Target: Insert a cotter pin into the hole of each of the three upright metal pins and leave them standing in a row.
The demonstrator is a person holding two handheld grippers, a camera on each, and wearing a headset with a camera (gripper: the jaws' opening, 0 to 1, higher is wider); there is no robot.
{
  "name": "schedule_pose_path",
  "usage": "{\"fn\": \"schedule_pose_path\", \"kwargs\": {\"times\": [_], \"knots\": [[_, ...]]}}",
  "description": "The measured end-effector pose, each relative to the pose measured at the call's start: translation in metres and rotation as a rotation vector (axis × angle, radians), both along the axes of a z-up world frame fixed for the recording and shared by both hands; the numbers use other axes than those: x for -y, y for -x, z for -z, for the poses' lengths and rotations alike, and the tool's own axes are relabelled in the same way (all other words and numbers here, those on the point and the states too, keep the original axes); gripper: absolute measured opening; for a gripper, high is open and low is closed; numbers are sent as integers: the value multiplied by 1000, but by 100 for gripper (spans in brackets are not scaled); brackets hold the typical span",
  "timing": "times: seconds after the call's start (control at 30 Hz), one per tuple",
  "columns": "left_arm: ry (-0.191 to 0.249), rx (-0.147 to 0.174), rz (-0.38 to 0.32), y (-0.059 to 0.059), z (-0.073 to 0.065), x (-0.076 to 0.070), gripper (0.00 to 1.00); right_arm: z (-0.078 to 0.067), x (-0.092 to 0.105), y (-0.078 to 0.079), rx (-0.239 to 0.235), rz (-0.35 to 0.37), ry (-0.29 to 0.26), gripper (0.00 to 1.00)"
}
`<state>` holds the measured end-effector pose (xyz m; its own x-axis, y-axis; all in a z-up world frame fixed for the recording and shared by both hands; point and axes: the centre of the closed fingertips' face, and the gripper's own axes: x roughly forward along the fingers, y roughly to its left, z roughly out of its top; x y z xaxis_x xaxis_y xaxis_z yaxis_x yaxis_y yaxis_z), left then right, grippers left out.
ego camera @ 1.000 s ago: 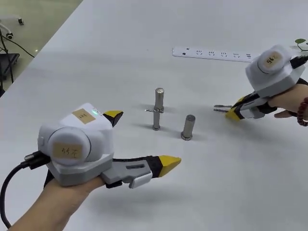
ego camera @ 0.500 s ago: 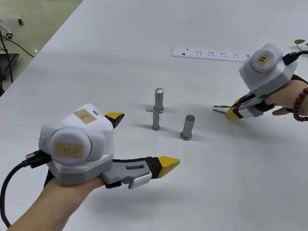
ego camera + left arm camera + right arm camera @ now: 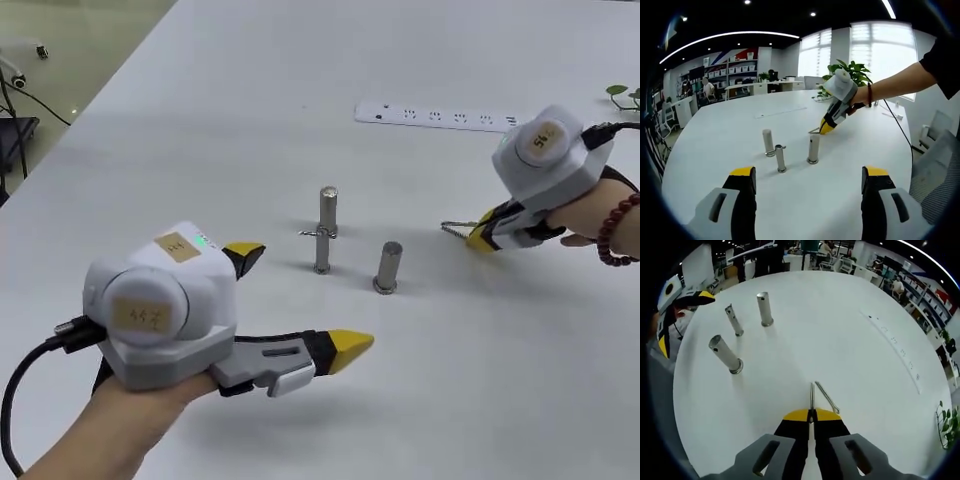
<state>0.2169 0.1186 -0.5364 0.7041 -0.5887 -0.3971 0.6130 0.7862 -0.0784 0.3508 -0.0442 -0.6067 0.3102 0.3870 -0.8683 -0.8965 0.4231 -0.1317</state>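
Three upright metal pins stand mid-table: a far pin, a middle pin with a cotter pin through its hole, and a thicker right pin. They also stand ahead of my left gripper, which is open and holds nothing; in the head view this gripper hovers at the lower left. My right gripper is shut on a cotter pin low over the table, right of the pins. A second cotter pin lies beside it. In the head view the right gripper is at the right.
A white power strip lies flat at the back of the white table. A plant stands off the far right end. The table's left edge drops to the floor, where cables lie.
The right gripper's body has swung slightly left and tilted, while its tip has stayed at the cotter pins. The left gripper has hardly moved. The head camera has shifted a little.
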Motion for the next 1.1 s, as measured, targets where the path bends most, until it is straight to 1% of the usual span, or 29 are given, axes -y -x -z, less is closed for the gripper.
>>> {"fn": "schedule_pose_path", "kwargs": {"times": [0.2, 0.4, 0.5, 0.6, 0.77, 0.87, 0.93, 0.97, 1.0, 1.1], "knots": [[-8, -1, 10, 3, 0, 2, 82, -8, 1, 0, 24, 0, -22, 0], [0, -13, 13, 3, -4, 4, 78, -23, -3, 12, 56, -20, -53, 0], [19, -19, 17, 3, -7, 6, 75, -29, -6, 19, 70, -32, -71, 0], [21, -23, 23, 2, -9, 8, 72, -35, -10, 27, 91, -53, -82, 0], [11, -29, 35, 2, -10, 13, 69, -45, -17, 41, 114, -90, -107, 0], [8, -36, 45, 1, -11, 15, 65, -50, -21, 46, 127, -110, -115, 0], [9, -41, 54, 0, -12, 18, 62, -56, -25, 52, 143, -130, -130, 0], [12, -44, 58, -1, -12, 20, 62, -55, -28, 49, 154, -148, -142, 0], [15, -46, 60, -1, -13, 21, 61, -56, -29, 49, 157, -153, -148, 0], [35, -58, 69, -3, -16, 25, 58, -62, -36, 61, 172, -190, -157, 0]]}}
